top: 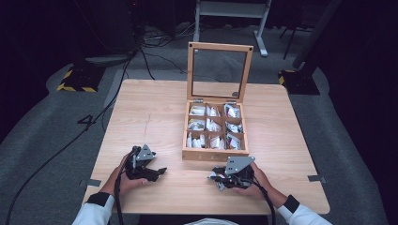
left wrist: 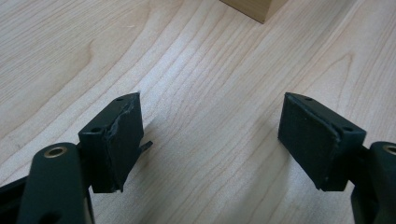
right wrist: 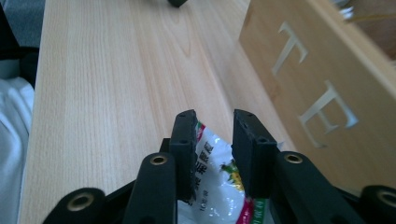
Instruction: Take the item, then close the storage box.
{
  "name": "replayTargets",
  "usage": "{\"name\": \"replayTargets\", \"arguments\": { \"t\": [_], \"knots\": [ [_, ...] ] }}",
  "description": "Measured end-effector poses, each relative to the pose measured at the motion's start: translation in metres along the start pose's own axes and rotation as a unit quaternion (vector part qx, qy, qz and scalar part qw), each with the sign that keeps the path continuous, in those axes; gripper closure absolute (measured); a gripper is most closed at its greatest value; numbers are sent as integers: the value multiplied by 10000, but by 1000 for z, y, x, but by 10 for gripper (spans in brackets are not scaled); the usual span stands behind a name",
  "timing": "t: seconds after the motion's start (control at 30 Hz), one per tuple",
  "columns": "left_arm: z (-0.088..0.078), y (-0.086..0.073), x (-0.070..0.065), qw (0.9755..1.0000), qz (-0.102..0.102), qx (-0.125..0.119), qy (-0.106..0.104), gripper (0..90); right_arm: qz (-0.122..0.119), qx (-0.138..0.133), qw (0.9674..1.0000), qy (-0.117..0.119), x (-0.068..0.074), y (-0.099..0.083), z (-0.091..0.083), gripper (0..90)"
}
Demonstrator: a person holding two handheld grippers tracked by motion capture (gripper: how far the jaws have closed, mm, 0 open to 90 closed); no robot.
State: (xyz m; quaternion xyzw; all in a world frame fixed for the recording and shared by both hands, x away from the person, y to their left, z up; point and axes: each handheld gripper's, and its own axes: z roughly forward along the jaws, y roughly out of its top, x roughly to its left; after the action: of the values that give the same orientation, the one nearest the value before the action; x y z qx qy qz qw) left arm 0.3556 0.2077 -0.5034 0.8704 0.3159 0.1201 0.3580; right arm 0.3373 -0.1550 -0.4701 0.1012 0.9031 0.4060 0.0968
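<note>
A wooden tea box (top: pixel 213 154) stands on the table with its glass lid (top: pixel 219 70) upright, and its compartments hold several white sachets. My right gripper (top: pixel 217 180) lies near the table's front edge, just in front of the box. In the right gripper view its jaws (right wrist: pixel 215 116) stand a little apart with a white, red and green tea sachet (right wrist: pixel 212 168) between them; the pads do not press on it. The lettered box front (right wrist: pixel 317 70) is close on the right. My left gripper (top: pixel 162 171) rests at the front left, wide open (left wrist: pixel 210 121) over bare wood.
The light wooden table (top: pixel 150 112) has open surface left of the box. A box corner (left wrist: pixel 252 7) shows at the top of the left gripper view. Black cables (top: pixel 56 150) trail over the grey floor on the left. A white sleeve (right wrist: pixel 11 140) lies at the table edge.
</note>
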Motion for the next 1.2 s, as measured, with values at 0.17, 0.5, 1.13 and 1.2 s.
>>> {"name": "replayTargets", "arguments": {
  "t": [0.17,0.5,1.13,1.2],
  "knots": [
    [0,0,0,10000,5,1,1,226,22,-65,10000,-31,-3,2,-7,620],
    [0,0,0,10000,13,4,-4,225,78,-344,9993,-105,-6,10,-22,455],
    [4,6,3,9999,-95,70,79,209,385,-722,9927,-882,-30,13,-55,328],
    [4,8,2,9997,-132,147,131,206,499,-773,9906,-1016,-37,12,-62,329]
  ]
}}
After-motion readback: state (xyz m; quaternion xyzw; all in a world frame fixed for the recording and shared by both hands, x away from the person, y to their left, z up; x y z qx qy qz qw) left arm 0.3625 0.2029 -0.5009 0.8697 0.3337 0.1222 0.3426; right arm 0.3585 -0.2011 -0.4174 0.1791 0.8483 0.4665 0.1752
